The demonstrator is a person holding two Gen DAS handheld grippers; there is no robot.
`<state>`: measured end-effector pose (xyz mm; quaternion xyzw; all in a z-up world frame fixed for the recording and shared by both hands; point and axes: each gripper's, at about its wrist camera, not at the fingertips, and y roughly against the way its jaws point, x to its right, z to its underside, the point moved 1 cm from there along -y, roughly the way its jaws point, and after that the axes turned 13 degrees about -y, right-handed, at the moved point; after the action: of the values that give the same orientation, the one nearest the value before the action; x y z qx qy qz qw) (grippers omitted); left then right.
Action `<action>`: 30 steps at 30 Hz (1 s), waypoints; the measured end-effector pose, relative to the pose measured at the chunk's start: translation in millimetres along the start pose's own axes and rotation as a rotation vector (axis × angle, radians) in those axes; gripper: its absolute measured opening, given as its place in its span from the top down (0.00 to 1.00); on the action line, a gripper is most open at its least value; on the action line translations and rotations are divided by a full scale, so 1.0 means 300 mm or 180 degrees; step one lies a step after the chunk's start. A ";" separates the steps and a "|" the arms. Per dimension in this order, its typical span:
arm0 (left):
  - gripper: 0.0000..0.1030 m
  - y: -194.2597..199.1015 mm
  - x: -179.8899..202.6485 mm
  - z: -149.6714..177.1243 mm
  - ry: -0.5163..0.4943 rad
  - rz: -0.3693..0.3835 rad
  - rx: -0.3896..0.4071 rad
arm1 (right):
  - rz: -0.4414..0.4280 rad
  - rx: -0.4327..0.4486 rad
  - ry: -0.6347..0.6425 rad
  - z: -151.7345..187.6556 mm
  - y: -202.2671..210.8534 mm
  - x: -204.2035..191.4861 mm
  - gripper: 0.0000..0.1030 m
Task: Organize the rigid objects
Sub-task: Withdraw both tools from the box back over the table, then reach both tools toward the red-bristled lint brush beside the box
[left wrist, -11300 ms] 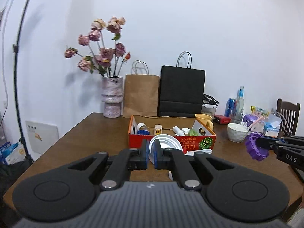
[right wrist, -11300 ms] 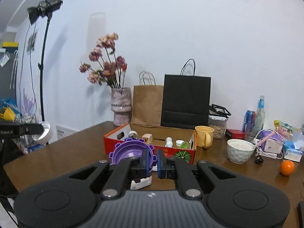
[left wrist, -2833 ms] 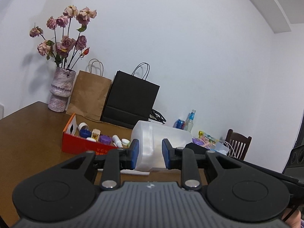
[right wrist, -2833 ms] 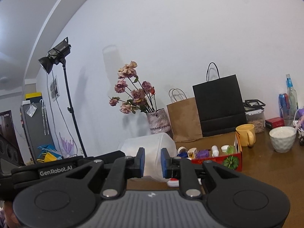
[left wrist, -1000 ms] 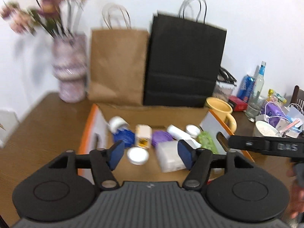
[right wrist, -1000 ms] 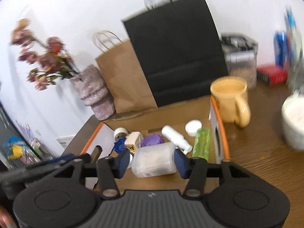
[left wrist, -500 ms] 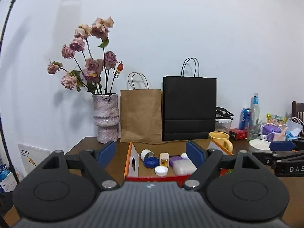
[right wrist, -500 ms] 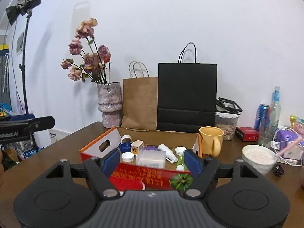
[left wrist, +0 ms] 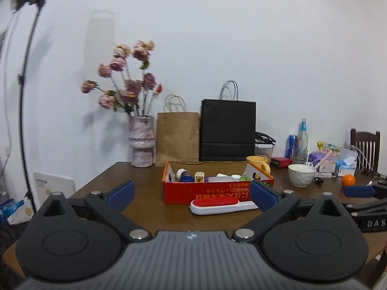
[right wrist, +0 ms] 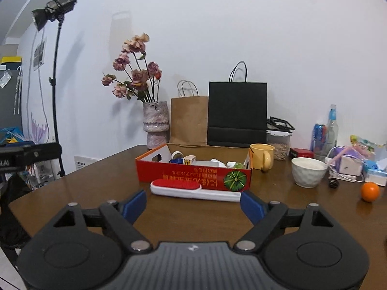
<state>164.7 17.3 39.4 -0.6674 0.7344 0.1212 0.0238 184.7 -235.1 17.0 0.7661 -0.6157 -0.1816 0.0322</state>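
1. Red cardboard box (right wrist: 193,172) mid-worktop (right wrist: 96,188) already holds the small items.
2. Red-and-white brush (right wrist: 194,190) waits outside, against the box's near wall.
3. Left tool (left wrist: 191,193) and right tool (right wrist: 193,206) have just been opening: wide apart, empty.

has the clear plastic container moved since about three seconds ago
Yes. Then held up between both tongs beside the red box, the clear plastic container now lies inside it.

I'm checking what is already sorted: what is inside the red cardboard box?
Above the red box's front wall show a tape roll, a blue lid, a white bottle and a green item. That wall hides the floor and anything lower.
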 end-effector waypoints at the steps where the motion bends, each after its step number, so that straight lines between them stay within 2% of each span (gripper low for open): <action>1: 0.00 0.042 -0.002 0.013 0.0031 -0.0039 0.0010 | 0.0004 0.0018 0.0009 0.017 0.036 -0.008 0.17; 4: 0.00 0.142 0.007 0.046 -0.0018 -0.0107 -0.0086 | 0.0007 0.0070 0.0022 0.061 0.138 -0.034 0.16; 7: 0.00 0.228 0.039 0.071 -0.0148 -0.0075 -0.0121 | -0.0052 0.0150 -0.0010 0.099 0.223 -0.059 0.10; 11: 0.00 0.252 0.053 0.071 -0.0255 0.0026 -0.0101 | -0.0035 0.0188 0.0018 0.135 0.287 -0.069 0.07; 14: 0.00 0.242 0.045 0.075 -0.0208 -0.0064 -0.0119 | 0.0019 0.0139 -0.0041 0.145 0.286 -0.050 0.07; 24: 0.00 0.173 0.035 0.121 -0.0139 -0.0046 -0.0373 | 0.0168 0.0025 -0.0194 0.173 0.228 -0.001 0.07; 30: 0.00 0.089 0.036 0.149 -0.0132 -0.0070 -0.0539 | 0.0240 -0.0086 -0.0292 0.173 0.146 0.049 0.08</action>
<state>131.4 18.2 -2.1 -0.6725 0.7134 0.1963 -0.0162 130.0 -250.5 -22.8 0.7328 -0.6424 -0.2234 0.0211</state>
